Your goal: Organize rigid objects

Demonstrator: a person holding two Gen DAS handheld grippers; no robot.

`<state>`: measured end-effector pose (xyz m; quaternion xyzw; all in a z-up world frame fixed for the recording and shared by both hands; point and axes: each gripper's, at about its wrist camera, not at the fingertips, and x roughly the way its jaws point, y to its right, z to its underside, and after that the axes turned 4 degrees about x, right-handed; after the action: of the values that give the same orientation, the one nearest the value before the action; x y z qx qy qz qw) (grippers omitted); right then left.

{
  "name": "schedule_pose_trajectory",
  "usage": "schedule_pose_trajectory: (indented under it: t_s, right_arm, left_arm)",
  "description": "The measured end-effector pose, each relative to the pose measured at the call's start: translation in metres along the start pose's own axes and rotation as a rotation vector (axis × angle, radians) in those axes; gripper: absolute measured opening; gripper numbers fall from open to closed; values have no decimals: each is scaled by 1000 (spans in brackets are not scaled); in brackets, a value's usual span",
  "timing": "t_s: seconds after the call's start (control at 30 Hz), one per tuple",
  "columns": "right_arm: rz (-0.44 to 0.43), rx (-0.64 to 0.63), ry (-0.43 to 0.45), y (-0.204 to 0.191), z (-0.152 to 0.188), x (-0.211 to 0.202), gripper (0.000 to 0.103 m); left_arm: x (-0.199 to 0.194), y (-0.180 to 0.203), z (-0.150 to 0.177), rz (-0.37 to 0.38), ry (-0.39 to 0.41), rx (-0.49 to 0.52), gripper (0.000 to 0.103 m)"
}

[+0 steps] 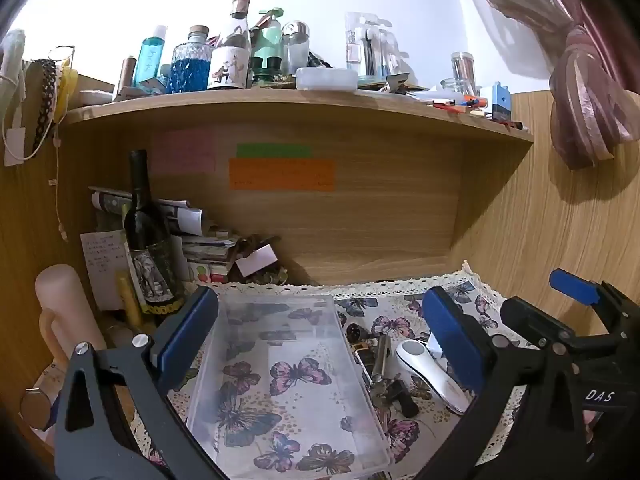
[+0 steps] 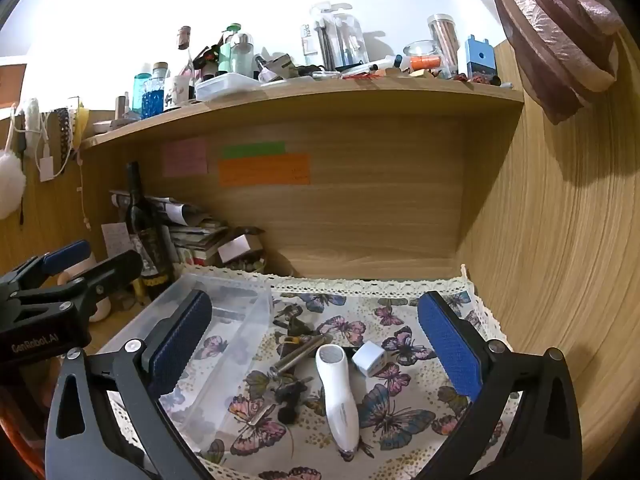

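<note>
Nothing sorted yet, as far as I can judge: the clear plastic bin is empty, only the butterfly cloth showing through its floor. Your left tool is spread wide, holding nothing, and the bin sits directly ahead of it between the fingers. Your right tool is also wide and empty; the loose pile lies just ahead of it on the tabletop. In that pile: white handheld device dead center between the right tool's fingers, small white cube touching or just beside it on the right-finger side, metal rod and dark clips/small hardware on the left-finger side, toward the bin. Exact identity of the dark bits is too small to tell. The bin is just left of the pile, off your right tool's left finger. So everything's left to do: all pile items still need to go into the bin. The white device looks like the easiest first grab from where your right tool sits.
</note>
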<state>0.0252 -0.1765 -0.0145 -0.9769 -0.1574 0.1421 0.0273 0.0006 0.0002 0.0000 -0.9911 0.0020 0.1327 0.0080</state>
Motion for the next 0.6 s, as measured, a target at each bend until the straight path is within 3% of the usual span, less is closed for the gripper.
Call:
schedule_pose_trajectory:
  t_s: [0.6]
  right_arm:
    - [1, -2, -5, -1, 0, 1, 103]
  left_arm:
    - [2, -3, 0, -13, 12, 19, 103]
